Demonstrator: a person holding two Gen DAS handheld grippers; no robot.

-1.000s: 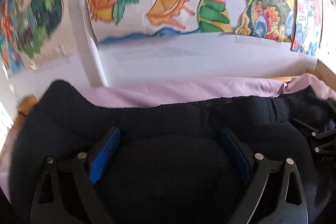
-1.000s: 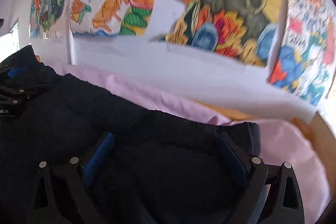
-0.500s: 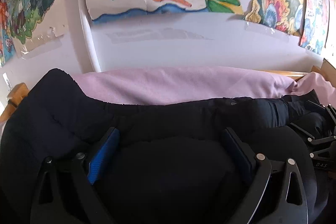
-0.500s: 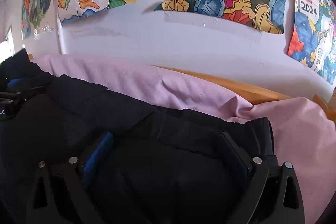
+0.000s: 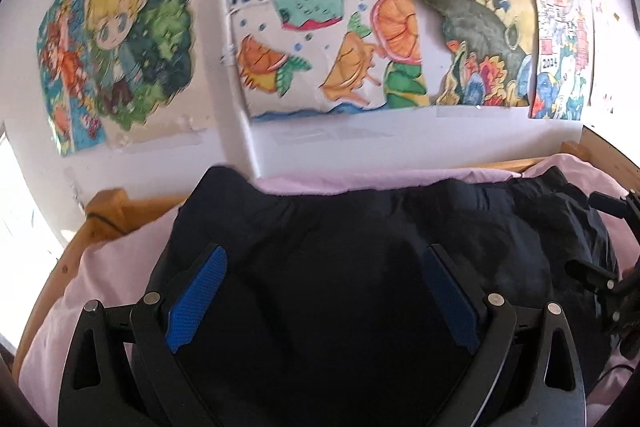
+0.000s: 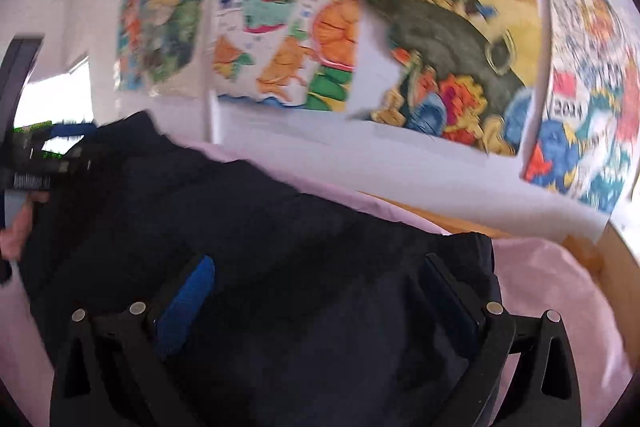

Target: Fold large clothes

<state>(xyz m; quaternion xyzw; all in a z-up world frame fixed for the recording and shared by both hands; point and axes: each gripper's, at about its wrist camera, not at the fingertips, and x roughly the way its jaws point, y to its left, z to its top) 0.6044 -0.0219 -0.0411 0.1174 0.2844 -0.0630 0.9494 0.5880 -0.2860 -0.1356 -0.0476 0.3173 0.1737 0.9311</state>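
**Both tongs spread over the dark garment, fold partly made**

Your left gripper (image 5: 324, 301) has its fingers spread wide, blue pads (image 5: 196, 297) apart, nothing pinched; dark cloth fills the gap below. Your right gripper (image 6: 316, 301) is likewise spread, gripping nothing.

The dark garment (image 5: 360, 227) lies on the pink sheet (image 5: 100, 291) of the wooden-framed bed (image 5: 108, 211), against the wall of drawings (image 5: 328, 39).

Progress, as a judgement: the garment looks gathered into a broad band with a raised far edge, so at least one fold seems laid. Further folds and squaring up appear left. Layers cannot be counted.

View differences: the left camera shows the bed's left corner post and the garment's left end; the right camera, heavily blurred, shows the garment's right edge (image 6: 486, 255) ending on pink sheet, plus your left gripper from the side.
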